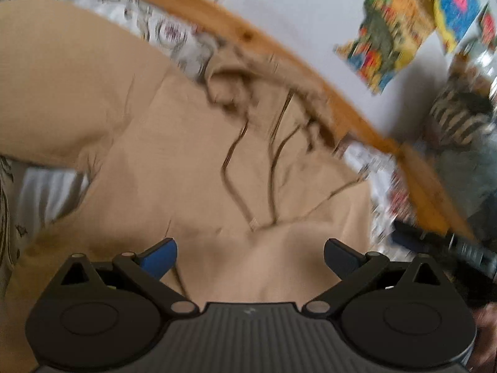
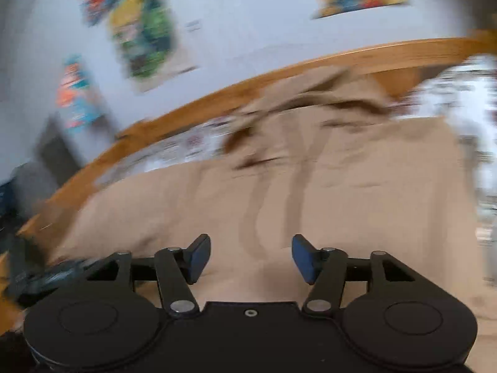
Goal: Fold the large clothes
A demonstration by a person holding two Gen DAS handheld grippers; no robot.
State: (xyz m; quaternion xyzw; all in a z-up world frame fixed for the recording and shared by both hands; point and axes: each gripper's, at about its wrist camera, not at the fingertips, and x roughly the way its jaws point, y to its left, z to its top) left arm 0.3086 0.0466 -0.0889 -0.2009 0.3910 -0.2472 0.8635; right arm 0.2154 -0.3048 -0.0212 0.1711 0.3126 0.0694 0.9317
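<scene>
Hoodie (image 1: 186,161) fills the bed, hood against the far wooden rail (image 1: 273,46); left claw (image 1: 250,256) and right claw (image 2: 251,256) both gaping, empty.

The left gripper (image 1: 250,256) is seen with its jaws spread wide, one blue-padded finger (image 1: 160,259) at about 8 o'clock of the left wrist view and the other at about 4 o'clock; nothing is clamped between them. The right gripper (image 2: 251,258) is held with its jaws apart as well, though less widely, its pads (image 2: 198,258) facing each other across an empty gap. Both are angled downward.
</scene>
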